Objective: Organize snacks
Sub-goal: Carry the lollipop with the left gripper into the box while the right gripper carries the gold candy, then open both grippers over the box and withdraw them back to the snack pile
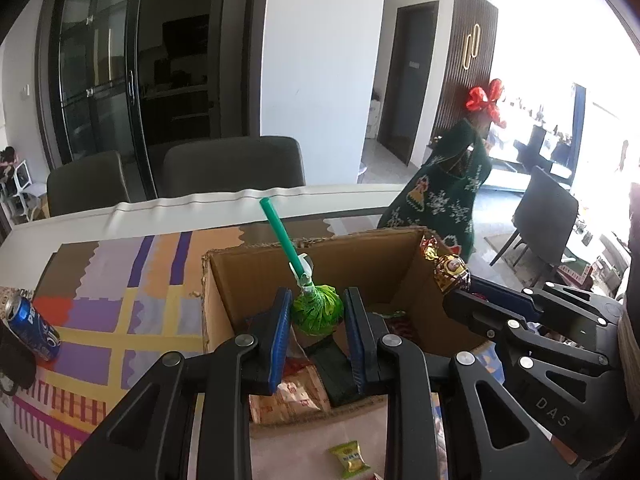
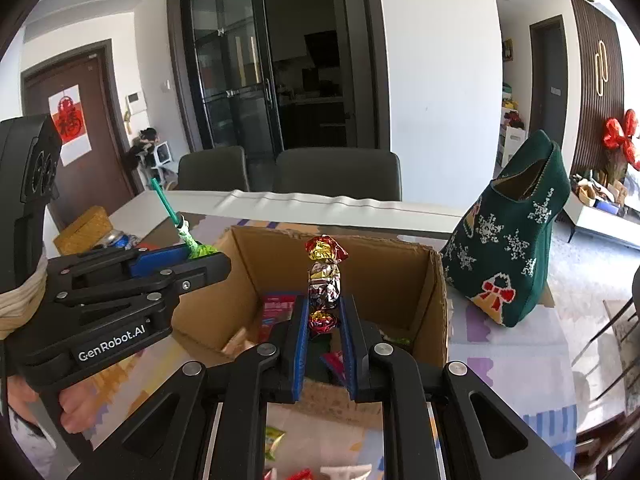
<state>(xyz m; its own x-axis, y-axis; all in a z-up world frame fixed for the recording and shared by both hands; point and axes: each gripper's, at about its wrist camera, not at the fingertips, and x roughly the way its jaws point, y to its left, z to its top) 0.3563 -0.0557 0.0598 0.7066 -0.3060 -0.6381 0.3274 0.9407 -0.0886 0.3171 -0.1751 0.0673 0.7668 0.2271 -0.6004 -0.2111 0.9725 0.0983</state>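
1. Green crinkled wrapping marks the lollipop with the long green stick (image 1: 316,312), seen from the left wrist clamped at its head between the blue-padded fingers of the left gripper (image 1: 317,316). It hangs over the open brown cardboard box (image 1: 248,280), which already holds several packets. At the right edge of this view the right gripper (image 1: 460,292) carries a gold and red foil-wrapped candy (image 1: 450,270) above the box's right wall. A small yellow-green sachet (image 1: 349,456) lies on the bench (image 1: 120,320) in front of the box, and a blue soda can (image 1: 32,330) lies on its side at far left.

2. From the right wrist, the right gripper's fingers stand narrow, pinching the lower twist of the foil candy, which rises upright above them over the box interior. The left gripper sits to the left, over the box's near-left corner. A green knitted Christmas stocking (image 2: 516,248) stands on the bench just beyond the box's right wall.

3. Judged from this, the step in hand is delivering both sweets to the box. The next move calls for each candy to be well inside the walls before the fingers part, with the two grippers kept apart.
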